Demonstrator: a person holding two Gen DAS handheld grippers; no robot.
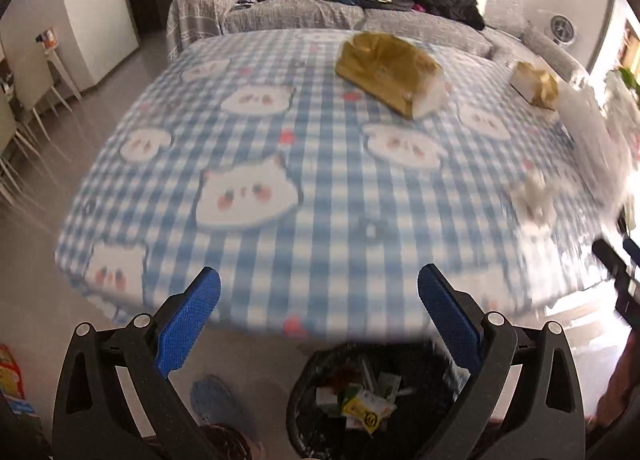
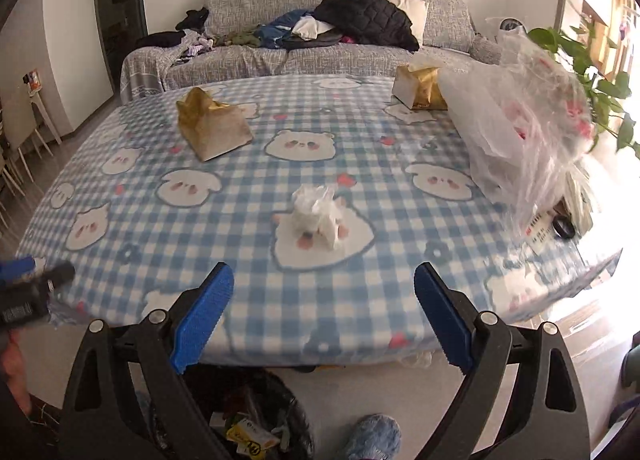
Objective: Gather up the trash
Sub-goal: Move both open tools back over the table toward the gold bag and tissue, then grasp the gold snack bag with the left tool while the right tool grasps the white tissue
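Right gripper (image 2: pixel 324 312), left gripper (image 1: pixel 319 314): jaws wide apart, nothing held. Crumpled white tissue wad (image 2: pixel 318 216): on checked tablecloth (image 2: pixel 240 220). Black-lined bin (image 1: pixel 360 400): wrappers inside.

A table (image 2: pixel 240 300) fills the middle, with a sofa (image 2: pixel 248 60) behind its far edge and clothes (image 2: pixel 360 16) heaped on the sofa seat. On the table, one tissue box (image 2: pixel 212 128) sits far left and another tissue box (image 2: pixel 420 88) far right. A crumpled wrapper (image 2: pixel 316 212) lies near the middle, and a plastic bag (image 2: pixel 520 120) stands to its right. A trash bin (image 1: pixel 372 400) sits on the floor before the table's near edge, with litter inside
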